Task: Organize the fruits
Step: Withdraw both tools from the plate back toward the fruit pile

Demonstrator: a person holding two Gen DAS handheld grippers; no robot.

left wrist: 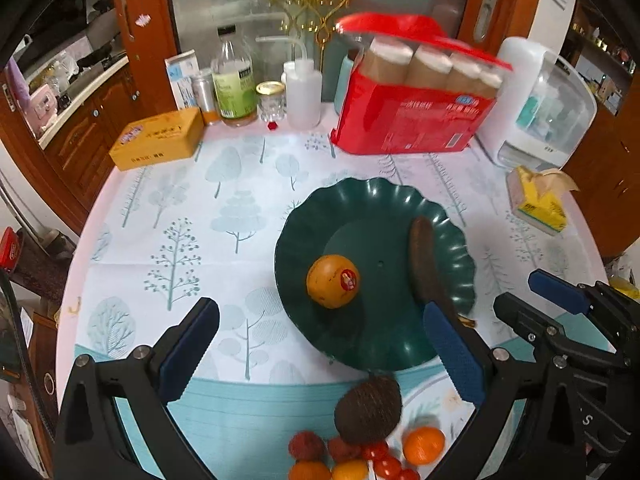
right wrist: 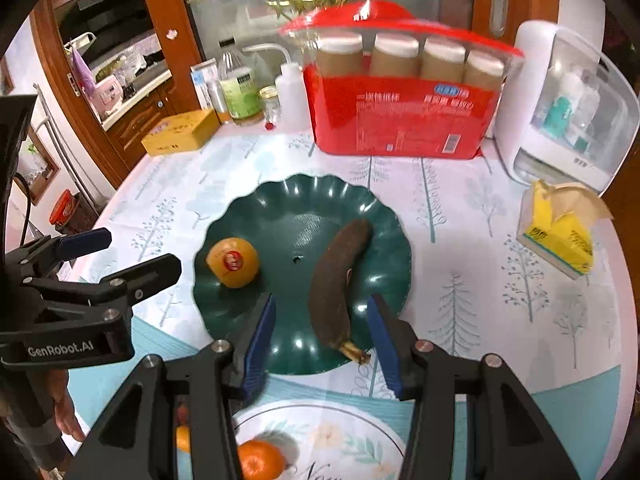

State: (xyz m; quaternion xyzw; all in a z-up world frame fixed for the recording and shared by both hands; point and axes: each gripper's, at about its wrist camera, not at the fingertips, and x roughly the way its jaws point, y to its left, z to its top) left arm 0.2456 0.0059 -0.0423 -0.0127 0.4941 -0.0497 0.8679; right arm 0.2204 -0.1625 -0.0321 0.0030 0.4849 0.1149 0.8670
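Note:
A dark green scalloped plate (left wrist: 360, 196) (right wrist: 296, 208) sits mid-table. On it lie a yellow-orange round fruit with a red sticker (left wrist: 333, 280) (right wrist: 233, 262) and a blackened banana (left wrist: 422, 260) (right wrist: 336, 284). My left gripper (left wrist: 324, 346) (right wrist: 142, 250) hangs wide open above the plate's near left, holding nothing. Above the banana, my right gripper (right wrist: 322, 346) (left wrist: 516, 292) is open; its pads stand clear of the fruit on both sides. At the near edge lie a brown fuzzy fruit (left wrist: 368, 408), lychees (left wrist: 307, 445), cherry tomatoes (left wrist: 380, 456) and oranges (left wrist: 424, 445) (right wrist: 258, 460).
A white floral plate (right wrist: 344, 432) holds the near fruits. Along the far edge stand a red pack of cups (left wrist: 416, 124), bottles (left wrist: 234, 80), a yellow box (left wrist: 158, 140) and a white appliance (left wrist: 540, 108). At the right lies a yellow tissue pack (left wrist: 536, 204). A hand (right wrist: 68, 416) shows lower left.

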